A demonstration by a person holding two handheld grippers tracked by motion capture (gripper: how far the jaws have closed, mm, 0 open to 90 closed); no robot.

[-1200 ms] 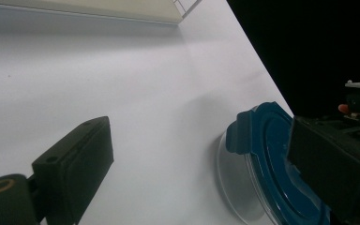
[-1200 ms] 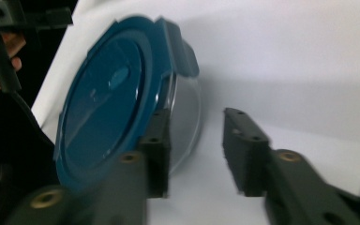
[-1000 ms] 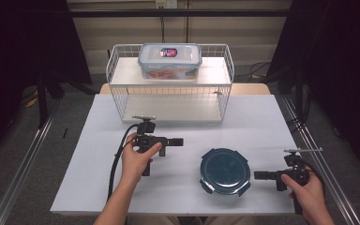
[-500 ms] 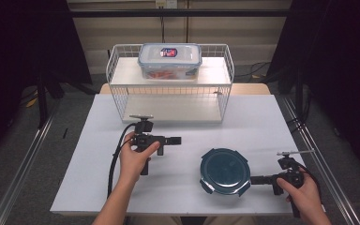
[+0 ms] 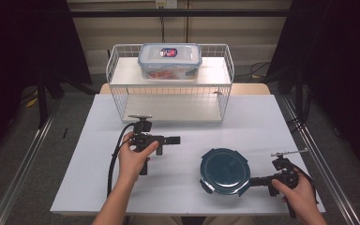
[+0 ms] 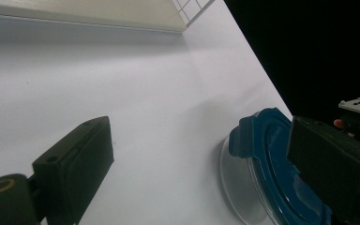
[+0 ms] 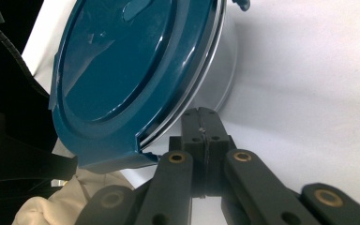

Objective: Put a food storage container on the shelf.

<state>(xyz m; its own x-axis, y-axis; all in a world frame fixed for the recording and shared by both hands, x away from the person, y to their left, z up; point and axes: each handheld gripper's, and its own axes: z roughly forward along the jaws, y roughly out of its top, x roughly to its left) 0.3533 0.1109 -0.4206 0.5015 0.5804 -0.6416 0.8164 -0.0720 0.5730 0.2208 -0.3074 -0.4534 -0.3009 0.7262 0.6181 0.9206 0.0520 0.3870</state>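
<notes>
Right tongs (image 5: 257, 181): shut on nothing, now slid in from apart to touch the 4 o'clock rim of the teal-lidded container (image 5: 225, 171) at 5 o'clock on the surface (image 5: 168, 197), probably to pry a latch; left tongs (image 5: 176, 139): wide, idle.

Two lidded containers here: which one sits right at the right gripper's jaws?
The round container with the dark teal lid, on the table beside the right gripper. The rectangular clear-lidded box sits on the wire rack.
</notes>
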